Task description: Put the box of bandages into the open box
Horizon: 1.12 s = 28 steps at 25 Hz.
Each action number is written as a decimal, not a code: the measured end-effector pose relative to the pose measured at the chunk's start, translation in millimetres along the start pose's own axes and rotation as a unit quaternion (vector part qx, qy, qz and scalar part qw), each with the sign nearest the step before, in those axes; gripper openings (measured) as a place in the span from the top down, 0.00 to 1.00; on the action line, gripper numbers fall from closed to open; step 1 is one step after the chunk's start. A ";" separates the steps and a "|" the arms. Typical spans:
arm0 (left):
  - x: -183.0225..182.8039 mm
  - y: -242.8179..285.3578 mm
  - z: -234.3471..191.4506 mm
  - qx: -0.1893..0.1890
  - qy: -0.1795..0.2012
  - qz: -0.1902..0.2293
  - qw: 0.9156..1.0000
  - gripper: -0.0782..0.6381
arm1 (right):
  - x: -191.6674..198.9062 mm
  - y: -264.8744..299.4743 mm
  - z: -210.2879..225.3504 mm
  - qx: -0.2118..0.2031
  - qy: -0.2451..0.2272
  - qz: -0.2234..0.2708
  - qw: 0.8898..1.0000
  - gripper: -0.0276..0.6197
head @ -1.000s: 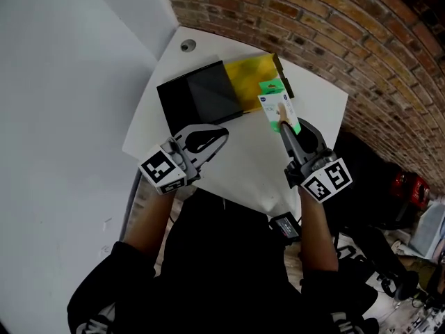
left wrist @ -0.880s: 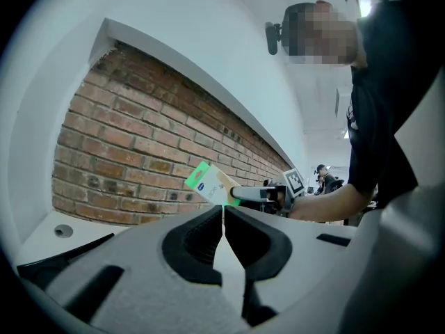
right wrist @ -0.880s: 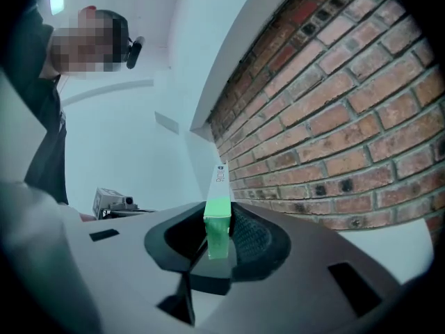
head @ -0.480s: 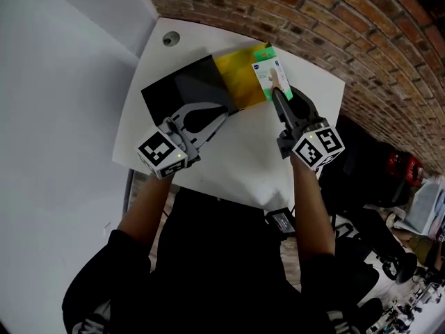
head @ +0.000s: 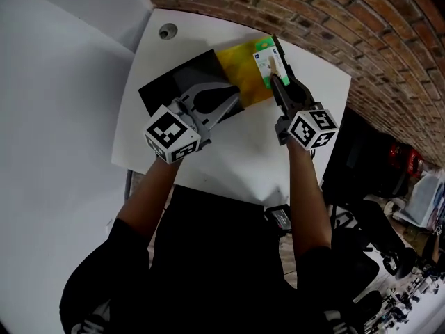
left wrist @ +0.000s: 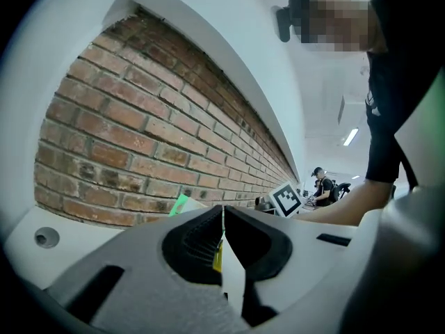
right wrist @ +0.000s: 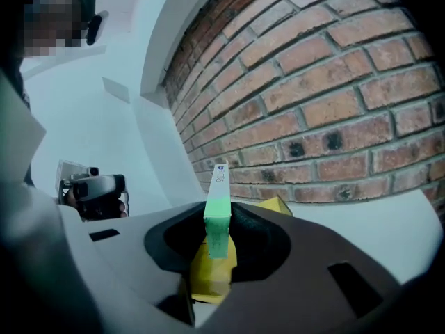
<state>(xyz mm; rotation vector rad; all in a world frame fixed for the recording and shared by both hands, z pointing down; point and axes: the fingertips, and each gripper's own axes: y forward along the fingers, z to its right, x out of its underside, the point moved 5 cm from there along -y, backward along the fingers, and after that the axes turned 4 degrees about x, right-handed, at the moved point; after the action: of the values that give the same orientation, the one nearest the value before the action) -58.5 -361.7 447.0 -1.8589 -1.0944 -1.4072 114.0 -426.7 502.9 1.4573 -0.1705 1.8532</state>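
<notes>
- Bandage box [head: 265, 62] is clamped in my right gripper [head: 276, 76], with the jaws closed on its near end.
- It's over the yellow inside of the open box [head: 235, 75], at the brick wall [head: 348, 33] end of the white tabletop [head: 236, 160]. Can't tell if it's touching the bottom.
- Left gripper [head: 231, 100] has its jaws pressed together with nothing in them, over the open box by its black lid [head: 170, 89].

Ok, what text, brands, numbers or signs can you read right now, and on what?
Green-and-white cardboard bandage box: blue logo and small print, too small to read.
Left marker cube and right marker cube: black-and-white square codes, no words.
Nothing else shows any text.
</notes>
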 end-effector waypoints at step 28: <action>9.8 9.8 -11.0 0.043 -0.038 0.016 0.998 0.86 | 64.0 54.2 -1.2 0.047 0.005 -0.143 0.989 0.82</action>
<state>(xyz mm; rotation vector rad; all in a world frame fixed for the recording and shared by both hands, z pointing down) -54.5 -373.0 460.0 -1.8740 -1.1377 -1.2610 75.2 -433.9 576.9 1.4505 0.1278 1.6525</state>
